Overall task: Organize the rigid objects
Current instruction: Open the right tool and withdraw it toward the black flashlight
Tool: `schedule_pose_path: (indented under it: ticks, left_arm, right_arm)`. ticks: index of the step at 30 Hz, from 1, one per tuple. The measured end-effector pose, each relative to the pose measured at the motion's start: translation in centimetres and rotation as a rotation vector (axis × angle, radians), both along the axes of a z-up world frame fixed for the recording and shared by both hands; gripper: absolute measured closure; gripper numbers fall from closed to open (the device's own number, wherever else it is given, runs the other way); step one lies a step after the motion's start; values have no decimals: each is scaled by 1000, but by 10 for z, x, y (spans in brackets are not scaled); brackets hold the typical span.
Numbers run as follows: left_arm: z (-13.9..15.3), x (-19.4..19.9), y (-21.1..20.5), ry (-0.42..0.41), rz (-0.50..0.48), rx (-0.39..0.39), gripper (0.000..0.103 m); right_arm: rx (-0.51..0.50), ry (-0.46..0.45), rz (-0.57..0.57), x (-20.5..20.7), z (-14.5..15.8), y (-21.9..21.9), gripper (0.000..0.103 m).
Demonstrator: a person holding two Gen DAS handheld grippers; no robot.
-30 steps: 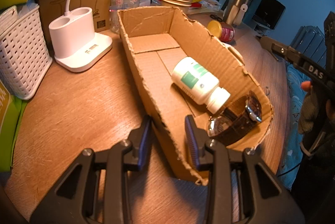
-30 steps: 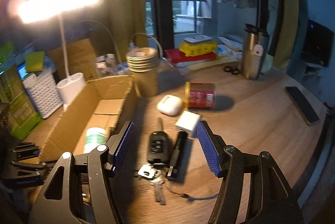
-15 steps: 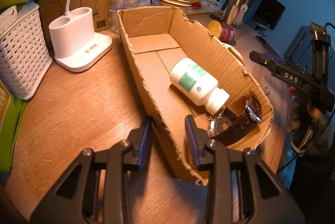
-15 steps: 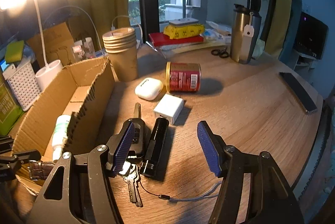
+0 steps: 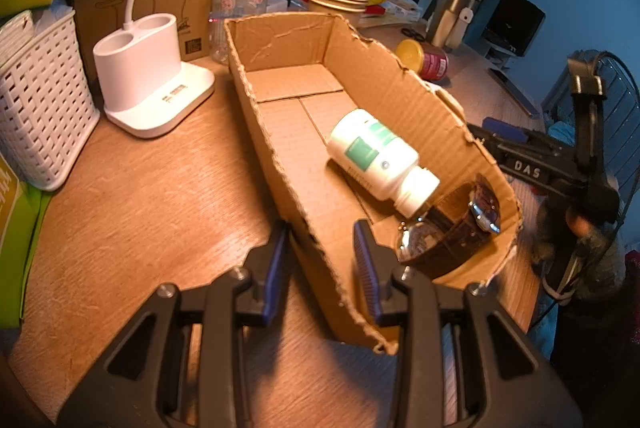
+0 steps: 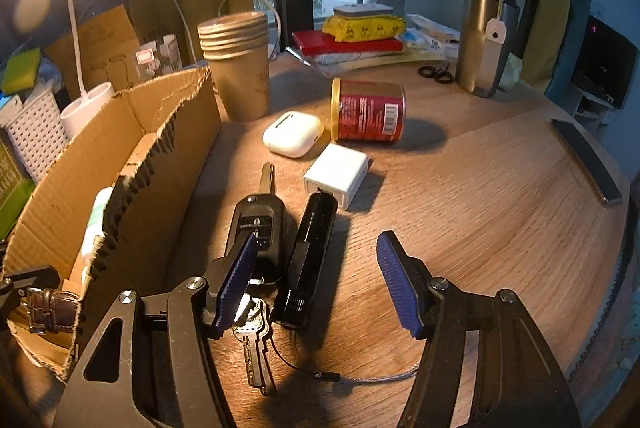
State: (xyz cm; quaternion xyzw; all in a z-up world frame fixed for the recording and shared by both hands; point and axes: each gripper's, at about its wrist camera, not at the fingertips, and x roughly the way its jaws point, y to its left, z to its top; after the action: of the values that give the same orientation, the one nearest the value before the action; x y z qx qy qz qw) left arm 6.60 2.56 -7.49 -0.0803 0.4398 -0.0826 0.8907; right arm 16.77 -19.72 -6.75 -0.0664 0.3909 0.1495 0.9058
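Left claw (image 5: 320, 260): jaws nipped on the box wall (image 5: 304, 224); bottle (image 5: 378, 158), watch (image 5: 448, 240) ahead.
Right claw (image 6: 316, 276): wide open, empty; flashlight (image 6: 308, 260) between jaws, car key (image 6: 258, 228) at left pad.

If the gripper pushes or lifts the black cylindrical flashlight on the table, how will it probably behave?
The black cylindrical flashlight lies on its side on the wooden table, so a sideways push would likely roll it. It looks rigid and smooth, so the pads may slip unless they close squarely across it. Its thin wrist cord would probably trail loosely.

Black flashlight (image 6: 310, 260) lies beside car key (image 6: 258, 228), outside cardboard box (image 6: 80, 188).
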Motion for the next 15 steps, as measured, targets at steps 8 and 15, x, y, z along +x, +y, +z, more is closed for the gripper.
schedule_pose_path:
  ticks: [8, 15]
  left_arm:
    - [0, 0, 0, 0, 0, 0, 68]
    - [0, 0, 0, 0, 1, -1, 68]
  right_arm:
    - [4, 1, -21, 1, -2, -2, 37]
    - [8, 19, -64, 5, -4, -11, 37]
